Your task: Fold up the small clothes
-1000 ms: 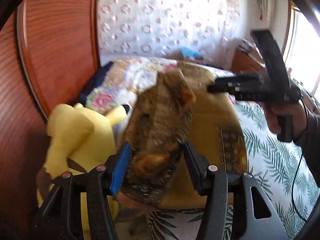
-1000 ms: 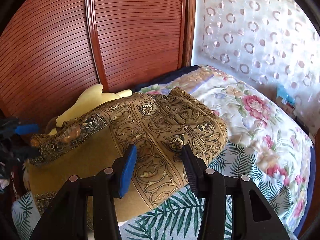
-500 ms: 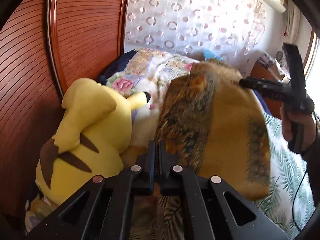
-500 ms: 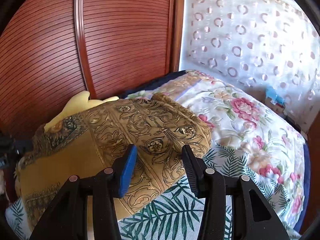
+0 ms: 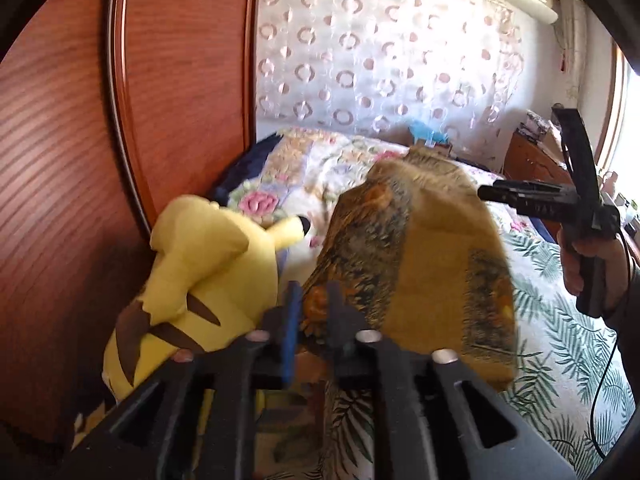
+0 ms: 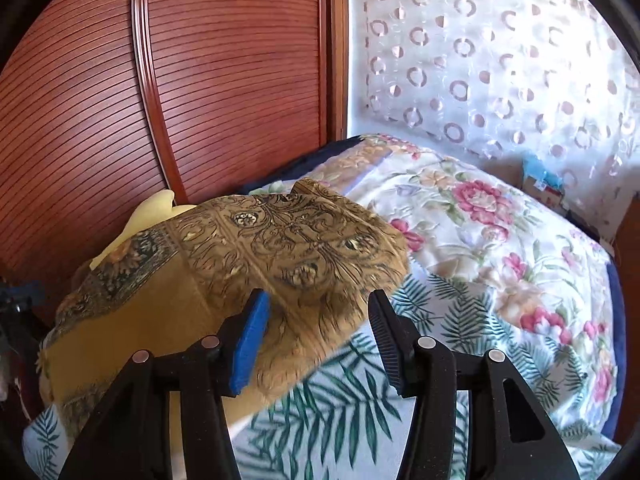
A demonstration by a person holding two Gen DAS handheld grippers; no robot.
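Note:
A mustard-yellow garment (image 5: pixel 432 268) with a dark ornate border is held up above the bed. My left gripper (image 5: pixel 312 312) is shut on its near corner. In the right wrist view the same garment (image 6: pixel 248 264) drapes across and in front of my right gripper (image 6: pixel 316 328), whose jaws stand wide apart with cloth lying between them. In the left wrist view the right gripper (image 5: pixel 488 192) touches the garment's far edge, and its fingertips are hidden by cloth.
A yellow plush toy (image 5: pixel 200 280) lies left of the garment against a red-brown slatted wooden door (image 6: pixel 200 80). A floral quilt (image 6: pixel 480 232) and a palm-leaf sheet (image 6: pixel 360 408) cover the bed. A white circle-patterned curtain (image 5: pixel 380 72) hangs behind.
My left gripper went from open around a bunched fold to shut on the garment's corner. The garment spread out wider between the two grippers. My right gripper stayed open.

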